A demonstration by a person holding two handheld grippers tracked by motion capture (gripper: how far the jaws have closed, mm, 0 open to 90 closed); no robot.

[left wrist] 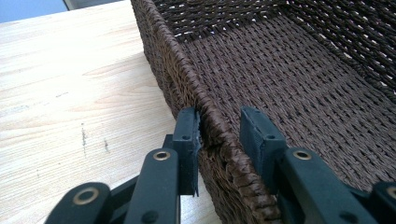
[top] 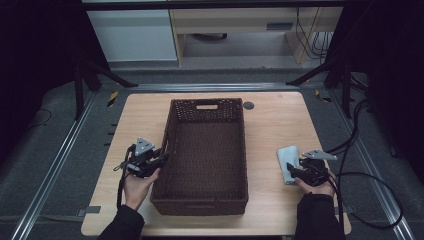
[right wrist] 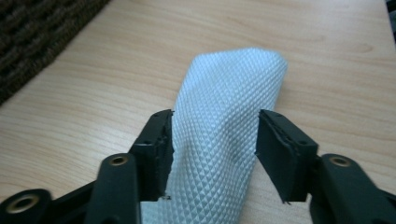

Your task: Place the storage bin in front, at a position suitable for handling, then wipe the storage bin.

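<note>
Step in hand, by my read: grasp setup, cloth to go into basket. Left hand-held gripper straddles the left rim of the basket, jaws part open; left gripper view shows outer pad touching the weave, inner pad clear. Right hand-held gripper open around folded pale cloth, near surface right edge. Right gripper view shows both pads just beside cloth, not pinching. Next probably: close on cloth, lift over rim.
</note>
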